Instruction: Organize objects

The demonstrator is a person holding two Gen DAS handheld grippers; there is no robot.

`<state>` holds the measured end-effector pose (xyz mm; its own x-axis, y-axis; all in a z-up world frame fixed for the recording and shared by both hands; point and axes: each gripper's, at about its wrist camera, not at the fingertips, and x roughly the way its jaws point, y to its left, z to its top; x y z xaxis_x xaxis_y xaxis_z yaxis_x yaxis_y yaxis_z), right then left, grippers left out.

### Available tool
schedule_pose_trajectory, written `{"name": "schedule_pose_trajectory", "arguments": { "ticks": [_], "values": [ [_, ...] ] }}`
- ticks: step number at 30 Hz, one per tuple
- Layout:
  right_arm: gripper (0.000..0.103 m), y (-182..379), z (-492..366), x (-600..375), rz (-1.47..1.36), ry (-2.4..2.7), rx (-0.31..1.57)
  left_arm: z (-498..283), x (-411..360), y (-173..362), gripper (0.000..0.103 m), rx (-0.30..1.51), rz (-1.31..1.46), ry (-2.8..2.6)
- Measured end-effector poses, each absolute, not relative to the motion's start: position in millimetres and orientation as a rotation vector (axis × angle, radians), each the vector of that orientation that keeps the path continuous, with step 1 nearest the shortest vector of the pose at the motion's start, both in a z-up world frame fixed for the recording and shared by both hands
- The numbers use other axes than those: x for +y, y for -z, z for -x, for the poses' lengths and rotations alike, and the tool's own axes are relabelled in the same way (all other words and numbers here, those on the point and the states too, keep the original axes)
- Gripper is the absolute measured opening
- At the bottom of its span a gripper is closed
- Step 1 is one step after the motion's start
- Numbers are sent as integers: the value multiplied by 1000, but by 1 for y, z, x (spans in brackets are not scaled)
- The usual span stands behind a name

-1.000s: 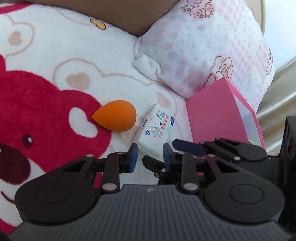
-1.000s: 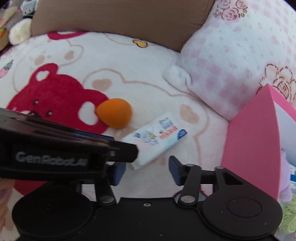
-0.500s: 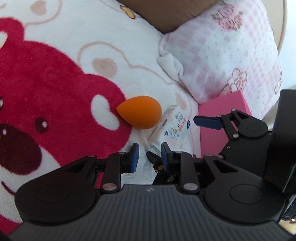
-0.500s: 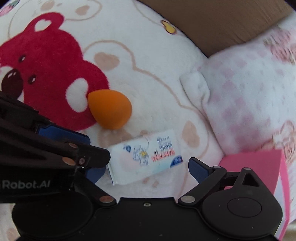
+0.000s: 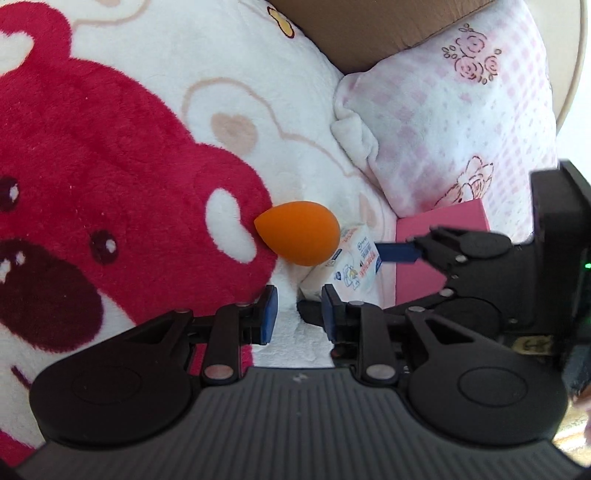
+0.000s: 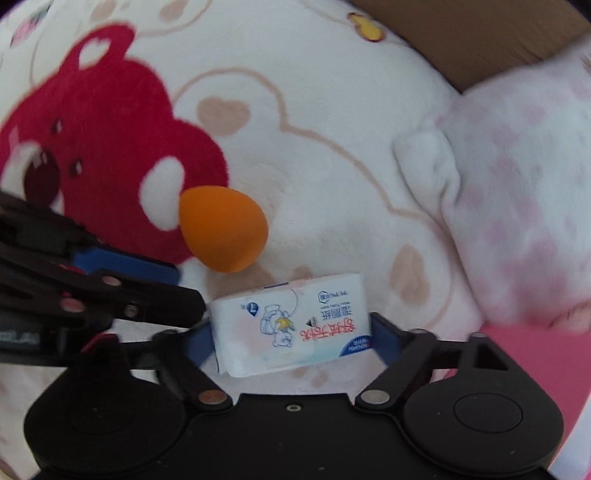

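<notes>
Right wrist view, nearest the lens: the right gripper (image 6: 291,332) straddles a white tissue pack (image 6: 290,328) lying on a fleece bear blanket (image 6: 295,147). Its jaws have just been closing from a wider spread with the pack between them; the blue pads sit at the pack's two short ends, but whether they press on it yet cannot be told. Just left of the pack, the left gripper (image 5: 295,317) reaches in with its jaws drawn to their narrowest and nothing between them. Just beyond the pack, close to its far left corner, an orange makeup sponge (image 6: 223,229) rests at the edge of the red bear print. Right of the pack stands a pink box (image 5: 436,254), the likely destination for loose items, though its inside is not visible here. Farther behind the pack, a pink checked pillow (image 5: 454,129) leans against a brown headboard (image 5: 362,29). Judged from this layout, the tidying is at an early stage: pack and sponge both remain on the blanket, neither yet lifted or stowed.
</notes>
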<state>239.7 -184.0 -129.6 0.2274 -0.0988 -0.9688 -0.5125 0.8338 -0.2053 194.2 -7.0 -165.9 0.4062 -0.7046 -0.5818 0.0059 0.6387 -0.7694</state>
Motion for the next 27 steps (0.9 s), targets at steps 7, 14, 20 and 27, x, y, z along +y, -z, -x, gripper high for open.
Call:
{"name": "schedule_pose_trajectory", "arguments": {
  "ticks": [7,14,20,27],
  "values": [
    [87,128,-217,-197,229,-159,1326,-184,0,159,22,1069,782,509],
    [94,135,-186,-198,118,-114,1220,-183,-7,159,23,1091,736,515],
    [91,128,-154,-193,98,-187,1136,-176,-15,156,23,1075,681,496],
    [73,130,-141,-214,-36,-240,1050,-176,-14,144,23,1105,598,445]
  ]
}}
